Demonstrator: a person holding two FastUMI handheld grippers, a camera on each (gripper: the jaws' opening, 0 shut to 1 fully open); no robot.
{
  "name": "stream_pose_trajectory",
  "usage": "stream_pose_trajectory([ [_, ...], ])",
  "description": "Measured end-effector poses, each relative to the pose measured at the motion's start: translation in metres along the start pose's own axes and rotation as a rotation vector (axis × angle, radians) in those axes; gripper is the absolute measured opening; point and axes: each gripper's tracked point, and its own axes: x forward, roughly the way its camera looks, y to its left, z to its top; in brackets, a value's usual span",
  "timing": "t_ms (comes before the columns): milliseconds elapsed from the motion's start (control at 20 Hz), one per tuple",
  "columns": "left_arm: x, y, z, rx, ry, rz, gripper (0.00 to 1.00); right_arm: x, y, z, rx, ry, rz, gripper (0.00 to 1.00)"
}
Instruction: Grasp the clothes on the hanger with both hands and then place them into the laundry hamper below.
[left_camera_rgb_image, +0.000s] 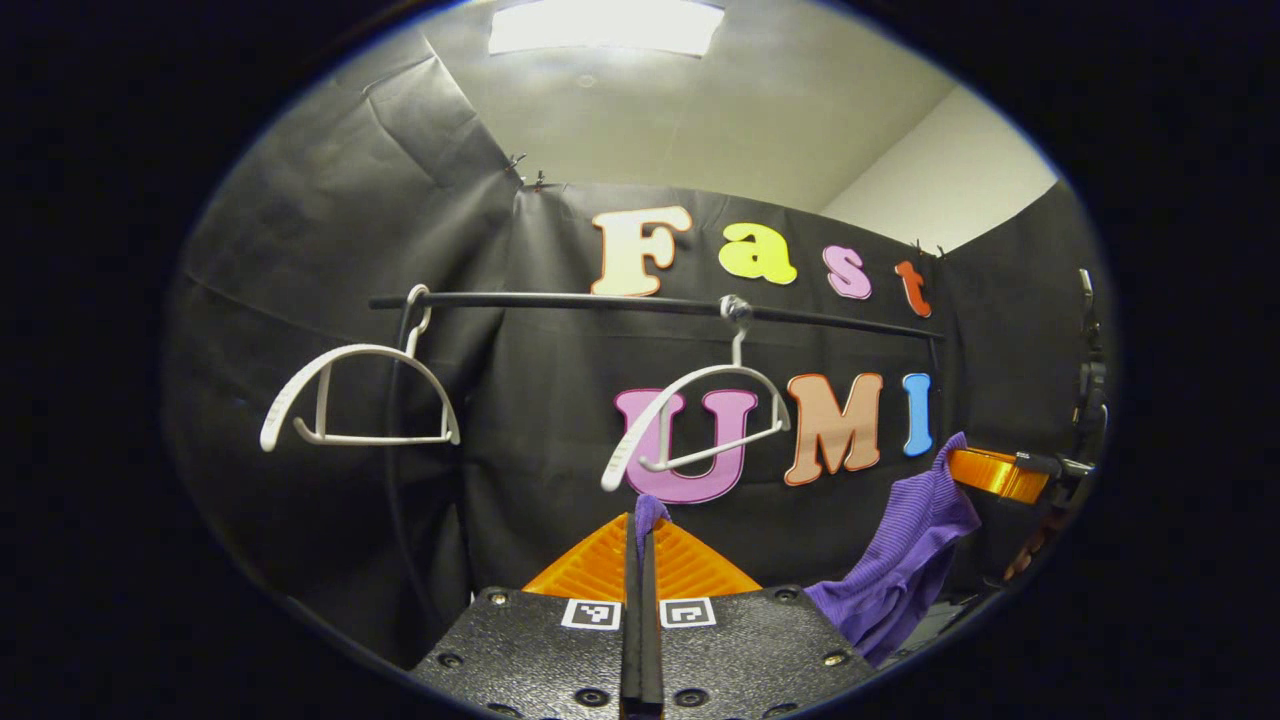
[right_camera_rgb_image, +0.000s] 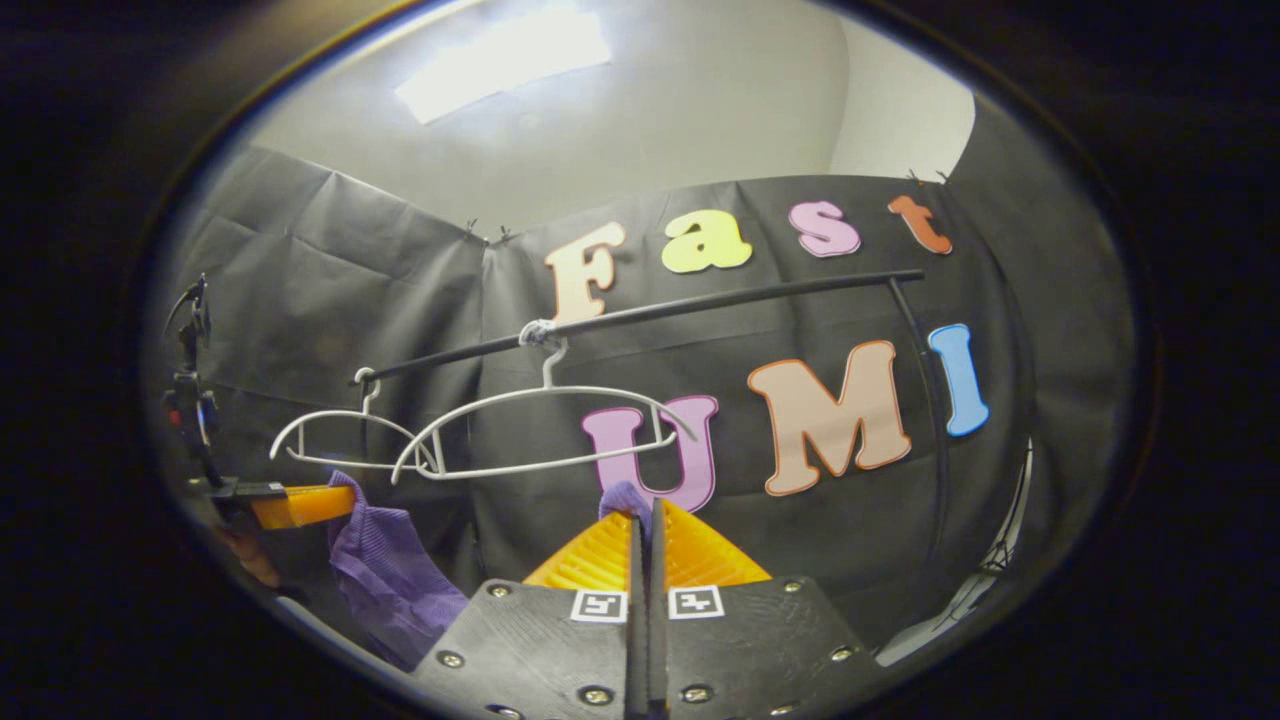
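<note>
A purple ribbed garment (left_camera_rgb_image: 900, 570) is off the hangers and held between the two grippers. In the left gripper view my left gripper (left_camera_rgb_image: 645, 540) is shut, with a tuft of the purple cloth (left_camera_rgb_image: 648, 512) pinched at its tips. To the right in that view, the right gripper (left_camera_rgb_image: 995, 473) clamps the garment's other end, which drapes down below it. In the right gripper view my right gripper (right_camera_rgb_image: 645, 525) is shut on a purple fold (right_camera_rgb_image: 625, 497). The left gripper (right_camera_rgb_image: 300, 505) shows at the far left with the garment (right_camera_rgb_image: 385, 575) hanging from it.
Two bare white hangers (left_camera_rgb_image: 360, 395) (left_camera_rgb_image: 700, 420) hang on a black rail (left_camera_rgb_image: 650, 302) in front of the black cloth wall; the right gripper view shows them (right_camera_rgb_image: 340, 440) (right_camera_rgb_image: 540, 430) on the rail (right_camera_rgb_image: 700, 305). The rail's upright post (right_camera_rgb_image: 925, 400) stands at the right.
</note>
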Motion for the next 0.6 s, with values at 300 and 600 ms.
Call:
stream_pose_trajectory([
  [300,0.003,-0.048,0.018,0.027,-0.044,-0.081,0.00,-0.013,0.013,0.005,0.018,0.001,0.051,0.01],
  [600,0.021,-0.092,0.021,0.037,-0.078,-0.142,0.00,-0.012,0.020,0.008,0.069,-0.010,0.061,0.01],
])
